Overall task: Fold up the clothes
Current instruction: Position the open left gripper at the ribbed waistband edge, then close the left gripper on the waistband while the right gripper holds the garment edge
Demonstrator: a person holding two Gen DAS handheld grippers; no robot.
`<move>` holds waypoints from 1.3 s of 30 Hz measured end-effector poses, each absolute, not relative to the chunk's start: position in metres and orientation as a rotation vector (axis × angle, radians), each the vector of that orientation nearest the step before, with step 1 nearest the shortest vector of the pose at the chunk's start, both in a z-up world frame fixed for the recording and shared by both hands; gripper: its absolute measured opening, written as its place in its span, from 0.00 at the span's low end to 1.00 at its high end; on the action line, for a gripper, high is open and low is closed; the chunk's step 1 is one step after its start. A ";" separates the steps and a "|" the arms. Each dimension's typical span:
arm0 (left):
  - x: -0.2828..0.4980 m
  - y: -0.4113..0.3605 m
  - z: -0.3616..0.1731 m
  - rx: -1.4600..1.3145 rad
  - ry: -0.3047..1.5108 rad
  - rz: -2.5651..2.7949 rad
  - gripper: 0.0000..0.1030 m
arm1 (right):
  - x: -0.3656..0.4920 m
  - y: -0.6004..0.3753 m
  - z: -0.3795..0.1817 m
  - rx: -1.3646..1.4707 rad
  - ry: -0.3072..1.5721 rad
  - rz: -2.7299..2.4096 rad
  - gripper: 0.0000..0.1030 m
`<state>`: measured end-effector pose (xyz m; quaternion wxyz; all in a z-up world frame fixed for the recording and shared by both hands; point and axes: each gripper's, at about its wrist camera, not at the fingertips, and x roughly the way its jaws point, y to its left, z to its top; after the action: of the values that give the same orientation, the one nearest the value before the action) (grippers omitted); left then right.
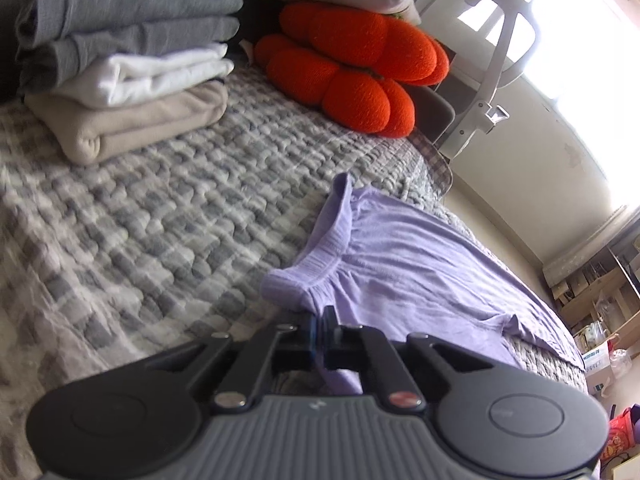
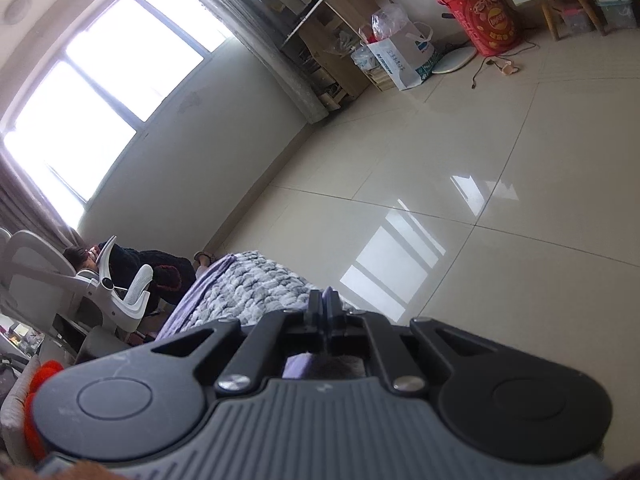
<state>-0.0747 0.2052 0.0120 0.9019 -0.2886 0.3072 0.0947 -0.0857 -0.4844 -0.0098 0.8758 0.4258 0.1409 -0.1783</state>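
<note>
Lying flat, lilac garment (image 1: pixel 420 264), wrinkled, waistband gathered

Home bedrm: quilted bed (image 1: pixel 168 216), folded clothes stack (image 1: pixel 128 60), desk chair (image 2: pixel 80 280).

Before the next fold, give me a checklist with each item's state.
1. Left gripper shut on the lilac garment: ok, cloth pinched near the waistband.
2. Right gripper shut on the garment: ok, a lilac sliver shows between its fingers.
3. Garment lying flat: not ok, wrinkled and partly over the bed edge.
4. Bedspread free for the fold: ok, open space beside the garment.
5. Folded stack out of the way: ok, apart from the garment.
6. Orange cushion clear: ok, far side of the bed.
</note>
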 end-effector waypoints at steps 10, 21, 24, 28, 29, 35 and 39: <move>-0.075 0.206 0.027 -0.581 0.602 0.185 0.02 | -0.077 -0.487 0.005 0.848 0.257 -0.369 0.03; -0.068 0.205 0.038 -0.577 0.602 0.184 0.02 | -0.059 -0.489 0.014 0.812 0.237 -0.352 0.03; -0.067 0.205 0.040 -0.568 0.599 0.190 0.02 | -0.055 -0.488 0.015 0.805 0.234 -0.349 0.03; -0.064 0.205 0.040 -0.557 0.613 0.206 0.02 | -0.050 -0.484 0.010 0.814 0.239 -0.347 0.03; -0.062 0.206 0.040 -0.558 0.617 0.208 0.02 | -0.049 -0.484 0.009 0.817 0.241 -0.347 0.03; -0.054 0.210 0.042 -0.568 0.626 0.217 0.02 | -0.034 -0.484 0.013 0.823 0.243 -0.350 0.03; -0.047 0.212 0.045 -0.579 0.627 0.218 0.02 | -0.022 -0.482 0.016 0.816 0.239 -0.349 0.03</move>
<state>-0.0467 0.2120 0.0453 0.9045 -0.2804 0.3034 0.1057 -0.0221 -0.4821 0.0162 0.8963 0.3937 0.1155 -0.1682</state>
